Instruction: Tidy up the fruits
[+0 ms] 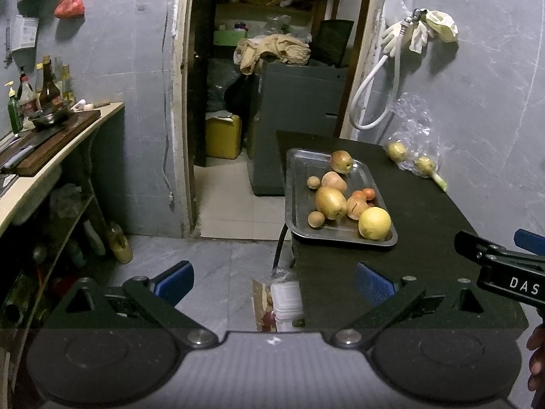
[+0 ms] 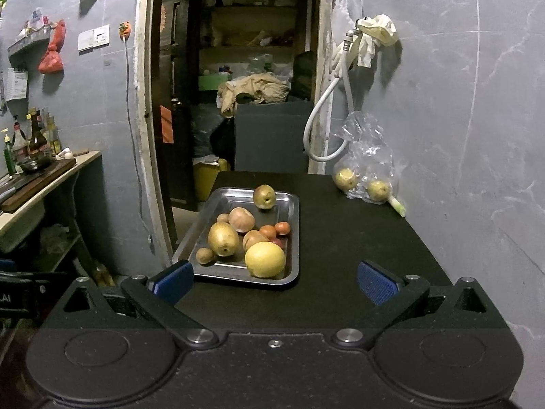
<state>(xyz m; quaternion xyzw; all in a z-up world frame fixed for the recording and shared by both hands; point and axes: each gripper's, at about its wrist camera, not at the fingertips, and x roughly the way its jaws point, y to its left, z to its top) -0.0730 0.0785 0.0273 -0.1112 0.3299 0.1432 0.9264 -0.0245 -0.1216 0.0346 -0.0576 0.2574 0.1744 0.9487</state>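
A metal tray lies on the black table, holding several fruits: a big yellow citrus, a large pear, an apple at the far end, and small orange ones. A clear plastic bag with two pears leans at the wall. My left gripper hangs open over the floor, left of the table. Nothing sits between the fingers of my right gripper, open just short of the tray; it also shows at the left view's right edge.
A counter at the left carries bottles, a bowl and a cutting board. Behind the table an open doorway shows a yellow canister and a dark cabinet. A white hose hangs on the wall. A carton stands on the floor.
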